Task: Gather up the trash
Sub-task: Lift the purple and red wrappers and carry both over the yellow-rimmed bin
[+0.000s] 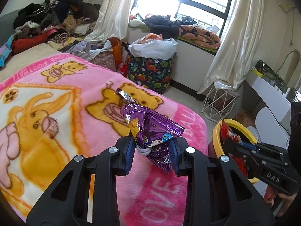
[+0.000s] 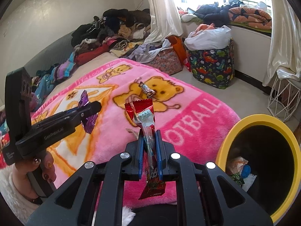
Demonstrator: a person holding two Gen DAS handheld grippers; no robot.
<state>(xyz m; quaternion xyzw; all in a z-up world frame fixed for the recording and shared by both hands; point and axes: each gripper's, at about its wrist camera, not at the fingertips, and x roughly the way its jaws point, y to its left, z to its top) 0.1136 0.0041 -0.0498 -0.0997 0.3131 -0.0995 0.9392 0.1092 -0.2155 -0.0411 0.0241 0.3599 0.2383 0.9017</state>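
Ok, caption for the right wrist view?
Right gripper holding a red wrapper beside the yellow bin.

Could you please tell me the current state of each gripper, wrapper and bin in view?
Left gripper: shut on crumpled purple foil snack bag.
Right gripper: shut on red-and-clear plastic wrapper.
Small dark candy wrapper: lying loose on pink fleece blanket.
Yellow-rimmed round bin: open, some trash inside.

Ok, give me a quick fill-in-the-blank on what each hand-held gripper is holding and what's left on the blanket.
1. The left hand-held gripper grips a ____ snack bag.
2. The right hand-held gripper grips a ____ wrapper.
3. One small wrapper lies on the ____ blanket.
4. The bin's rim is ____.

Missing words: purple, red, pink, yellow
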